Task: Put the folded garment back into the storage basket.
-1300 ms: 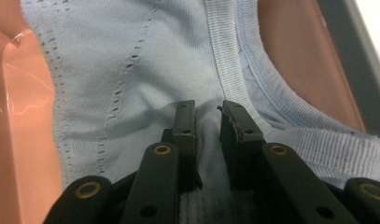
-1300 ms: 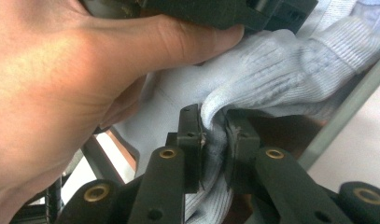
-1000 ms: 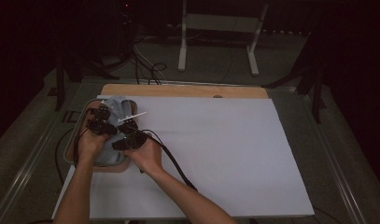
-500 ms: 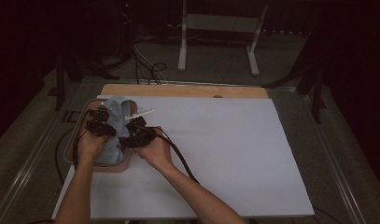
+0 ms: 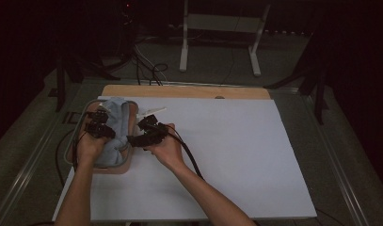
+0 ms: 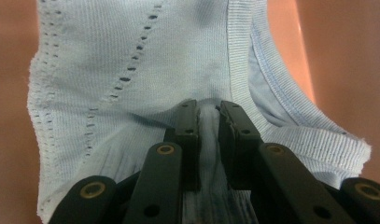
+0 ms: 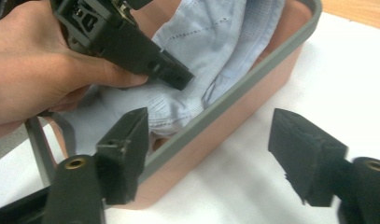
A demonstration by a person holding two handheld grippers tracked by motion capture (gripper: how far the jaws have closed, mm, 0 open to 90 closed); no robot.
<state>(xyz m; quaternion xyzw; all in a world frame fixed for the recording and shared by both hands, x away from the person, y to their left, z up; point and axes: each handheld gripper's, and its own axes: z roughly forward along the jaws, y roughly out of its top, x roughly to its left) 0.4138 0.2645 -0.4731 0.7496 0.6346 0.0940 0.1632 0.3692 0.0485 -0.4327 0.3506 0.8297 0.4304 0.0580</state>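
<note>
Pale blue knit garment [image 6: 131, 70] lies bunched in the terracotta bin [image 7: 253, 88] at the table's left. Left gripper [image 6: 207, 114] pinches a fold; right gripper [image 7: 215, 140] gapes wide over the rim. Soft, light, floppy (will sag); best taken by the ribbed hem.

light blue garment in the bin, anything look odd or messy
The garment lies crumpled in the bin, one fold pinched in the left tool; its right hem corner looks slightly frayed. Nothing spilled.
</note>
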